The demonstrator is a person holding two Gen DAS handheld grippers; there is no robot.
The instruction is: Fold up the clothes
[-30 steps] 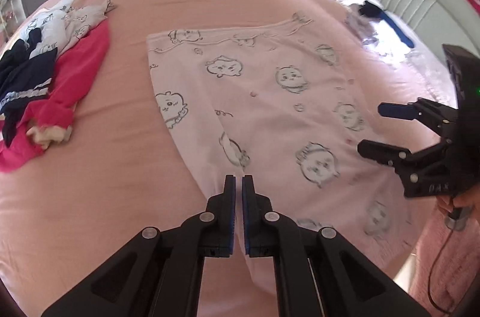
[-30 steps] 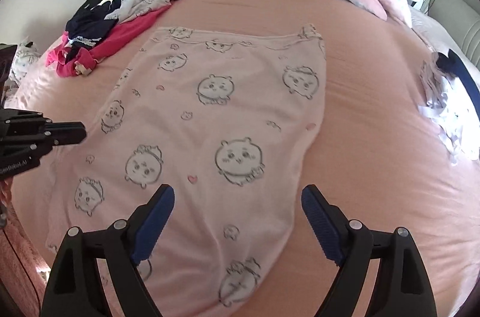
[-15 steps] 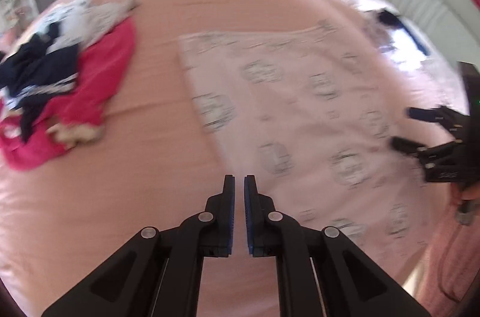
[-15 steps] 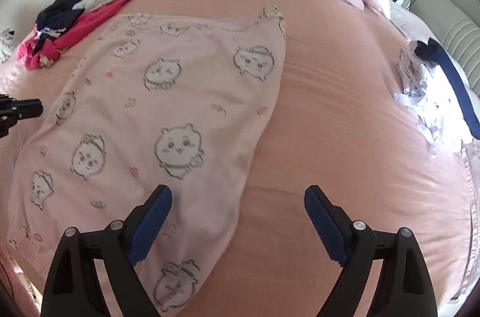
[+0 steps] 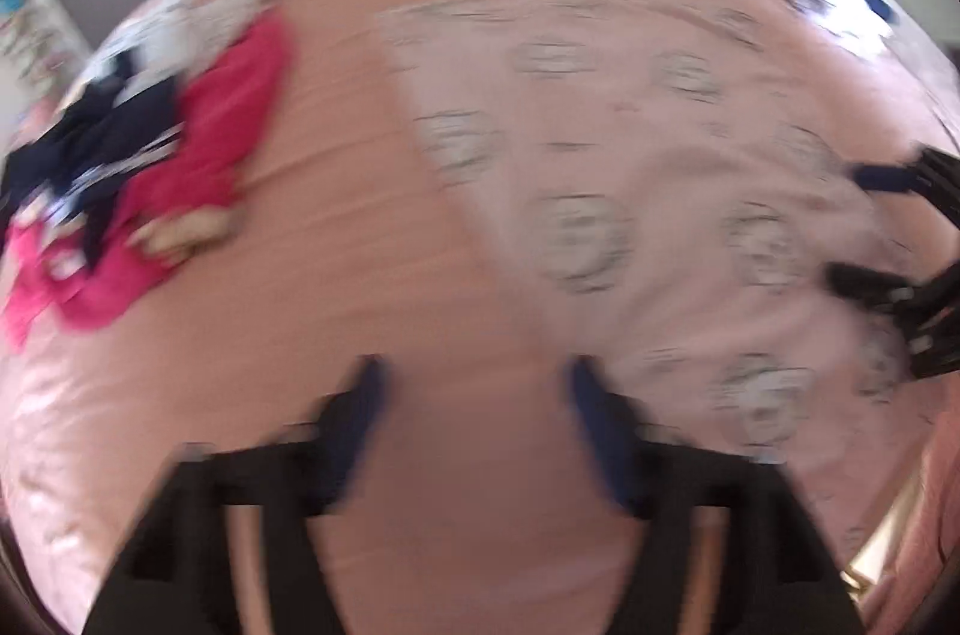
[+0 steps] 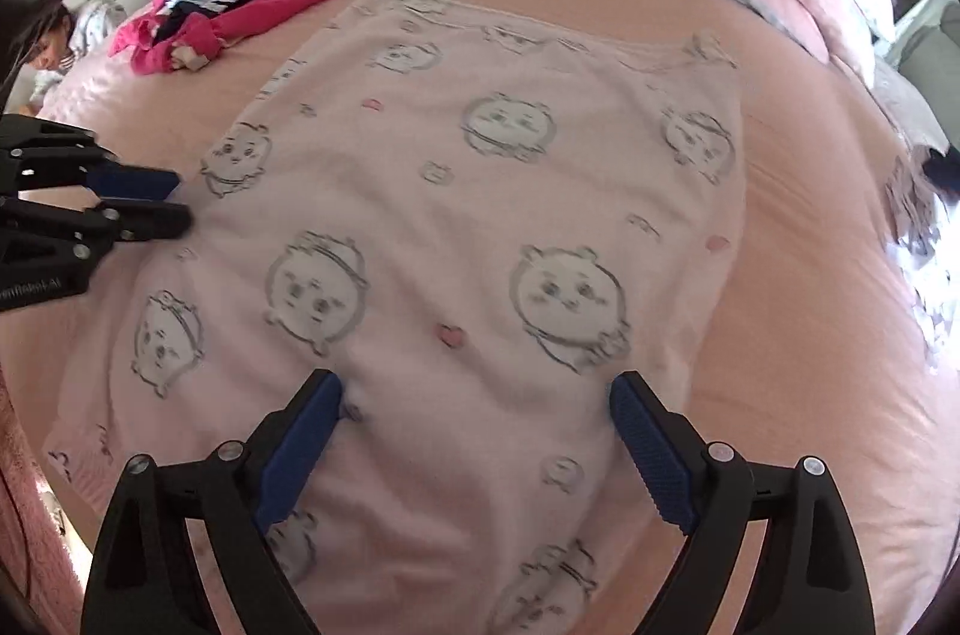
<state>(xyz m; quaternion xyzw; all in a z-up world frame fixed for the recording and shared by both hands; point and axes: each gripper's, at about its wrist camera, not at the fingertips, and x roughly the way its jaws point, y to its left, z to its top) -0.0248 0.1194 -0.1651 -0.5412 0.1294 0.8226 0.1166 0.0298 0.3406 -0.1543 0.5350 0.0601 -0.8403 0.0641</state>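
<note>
Pale pink cartoon-print cotton garment point(image 6: 480, 227) lies flat on the pink bed point(image 6: 810, 395); right claw point(image 6: 477, 446) gapes wide above it, left claw point(image 5: 474, 410) opening over bare sheet.

I see the pale pink garment point(image 6: 480, 227), printed with cartoon faces, lying spread flat on the pink bed point(image 6: 810, 365), slightly wrinkled.

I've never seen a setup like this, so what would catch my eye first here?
A pale pink garment printed with cartoon faces lies spread flat across the middle of the pink bed. The open right gripper hovers over its near end. A bright red and navy clothes pile sits at the bed's far left.
</note>
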